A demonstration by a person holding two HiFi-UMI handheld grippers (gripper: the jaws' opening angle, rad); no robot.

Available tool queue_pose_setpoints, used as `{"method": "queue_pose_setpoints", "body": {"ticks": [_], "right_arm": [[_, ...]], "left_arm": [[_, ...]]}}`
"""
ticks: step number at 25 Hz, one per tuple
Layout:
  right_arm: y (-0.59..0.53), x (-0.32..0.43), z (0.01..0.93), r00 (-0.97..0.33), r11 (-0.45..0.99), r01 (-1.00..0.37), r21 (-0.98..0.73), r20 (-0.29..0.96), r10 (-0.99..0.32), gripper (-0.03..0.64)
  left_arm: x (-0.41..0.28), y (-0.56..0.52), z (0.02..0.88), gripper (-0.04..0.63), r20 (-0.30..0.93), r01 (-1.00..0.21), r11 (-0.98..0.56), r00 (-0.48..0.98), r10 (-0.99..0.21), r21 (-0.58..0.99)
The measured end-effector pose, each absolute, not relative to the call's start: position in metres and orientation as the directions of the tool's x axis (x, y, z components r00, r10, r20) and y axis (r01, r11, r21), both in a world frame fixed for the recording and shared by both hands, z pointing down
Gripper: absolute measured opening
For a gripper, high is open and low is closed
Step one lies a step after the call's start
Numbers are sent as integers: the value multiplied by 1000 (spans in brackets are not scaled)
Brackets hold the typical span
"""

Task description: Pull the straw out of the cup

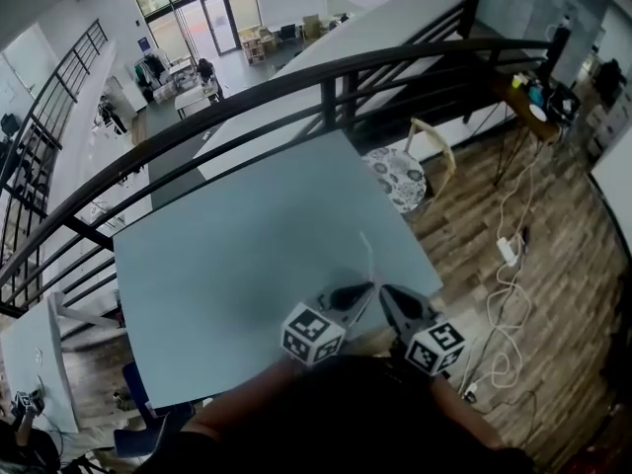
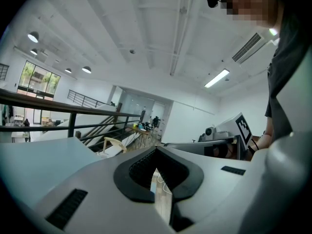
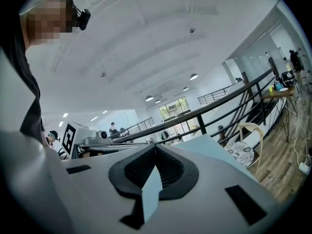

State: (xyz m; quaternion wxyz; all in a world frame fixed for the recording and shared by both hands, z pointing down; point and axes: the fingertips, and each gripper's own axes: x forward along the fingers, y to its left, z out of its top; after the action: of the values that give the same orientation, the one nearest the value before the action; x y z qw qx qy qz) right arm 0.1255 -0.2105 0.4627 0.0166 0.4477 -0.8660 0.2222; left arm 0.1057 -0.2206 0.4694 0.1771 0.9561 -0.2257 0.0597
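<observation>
1. Straw (image 1: 366,257) is seen only in the head view, as a thin pale line on the worktop (image 1: 227,265). It runs away from the tip of the left tongs (image 1: 367,286). Whether its near end is touched or gripped cannot be told.
2. In the left gripper view, the left tongs (image 2: 156,149) are brought together at the tips. Only a narrow slit is left further back, through which wood floor is seen. Nothing can be made out between them.
3. In the right gripper view, the right tongs (image 3: 155,147) are likewise closed at the tips, with pale blue worktop seen through the slit behind them.
4. In the head view, the right tongs (image 1: 385,289) are held just beside the left pair, tips nearly meeting. Both are placed near the worktop's near right corner.
5. The worktop's right edge is passed close by the straw, and its near edge lies under the tongs. A wide stretch of pale blue surface is spread to the left and beyond.
6. The far edge is bordered by a dark railing (image 1: 296,87).
7. Past the right edge, a chair (image 1: 400,178) with a patterned seat is set on the wood floor (image 1: 553,265), where white cables (image 1: 509,250) are trailed.
</observation>
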Motion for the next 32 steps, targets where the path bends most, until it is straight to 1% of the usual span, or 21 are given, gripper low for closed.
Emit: {"method": "queue_pose_setpoints", "body": {"ticks": [8,19,23,27,32], "right_arm": [[-215,102,475,-593,495,-790,-361,251,-765,12],[-260,118,503,-597,474,-788,-392,302,-743,12],[-281,127,521,-611,473,-781,-409,340,-715,14],[-297,137,548,-619,463,-780,-421,409,-671,14],[-315,142,569,-632,463,-773,-434,452,-630,17]], "left_arm": [[81,-229,479,11,186,-449,-827,893,-409,339],[85,-264,503,11,216,-494,-780,869,-444,384],[91,-282,517,11,233,-522,-754,853,-467,398],[96,-300,530,11,251,-546,-720,838,-485,429],[99,-318,547,11,275,-573,-686,818,-504,448]]}}
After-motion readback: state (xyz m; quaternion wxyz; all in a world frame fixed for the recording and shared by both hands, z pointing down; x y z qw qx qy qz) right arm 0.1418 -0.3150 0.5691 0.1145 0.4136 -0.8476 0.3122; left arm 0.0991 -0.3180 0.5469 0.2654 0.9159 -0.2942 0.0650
